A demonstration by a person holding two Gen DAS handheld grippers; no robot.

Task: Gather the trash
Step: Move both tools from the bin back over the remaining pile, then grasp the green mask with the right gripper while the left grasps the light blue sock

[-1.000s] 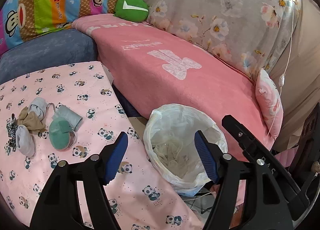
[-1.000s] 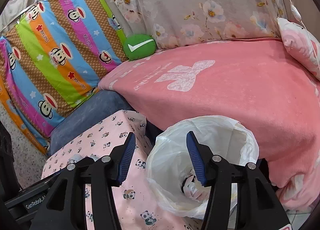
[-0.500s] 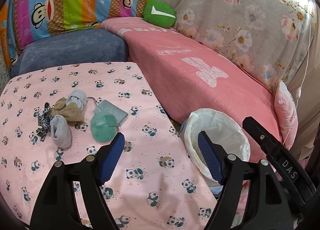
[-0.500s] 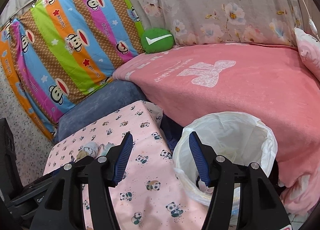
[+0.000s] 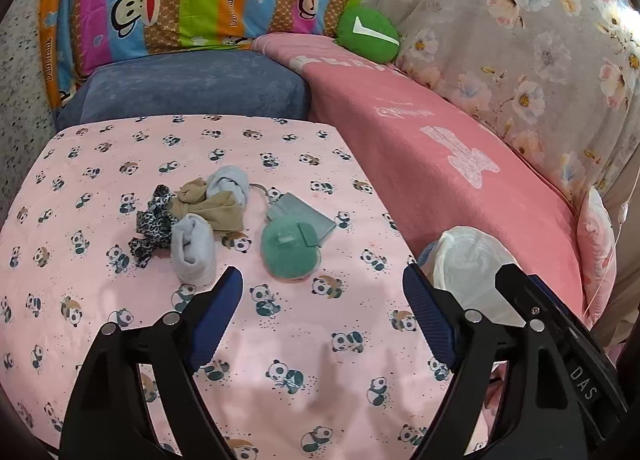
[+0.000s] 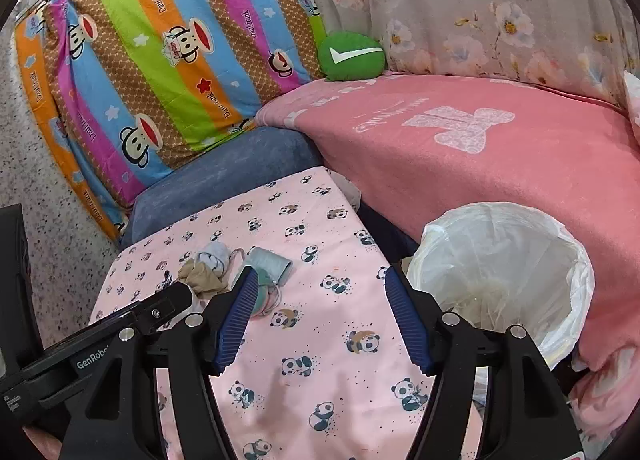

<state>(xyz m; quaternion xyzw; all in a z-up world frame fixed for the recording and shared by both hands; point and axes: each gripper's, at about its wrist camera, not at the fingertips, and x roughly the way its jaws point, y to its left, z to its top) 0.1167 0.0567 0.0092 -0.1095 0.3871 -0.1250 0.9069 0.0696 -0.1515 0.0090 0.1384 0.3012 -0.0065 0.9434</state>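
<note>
L gripper [image 5: 322,296] jaws just widened, empty; R gripper [image 6: 318,310] same. Teal pouch [image 5: 290,250] on panda cloth [image 5: 320,380], 12 o'clock of L, L nearer. Bin [image 6: 520,260] at R's 2 o'clock.

Crumpled cloth scraps [image 5: 192,216] heaped on panda cloth; white-lined bin [image 6: 504,272] beside.
</note>
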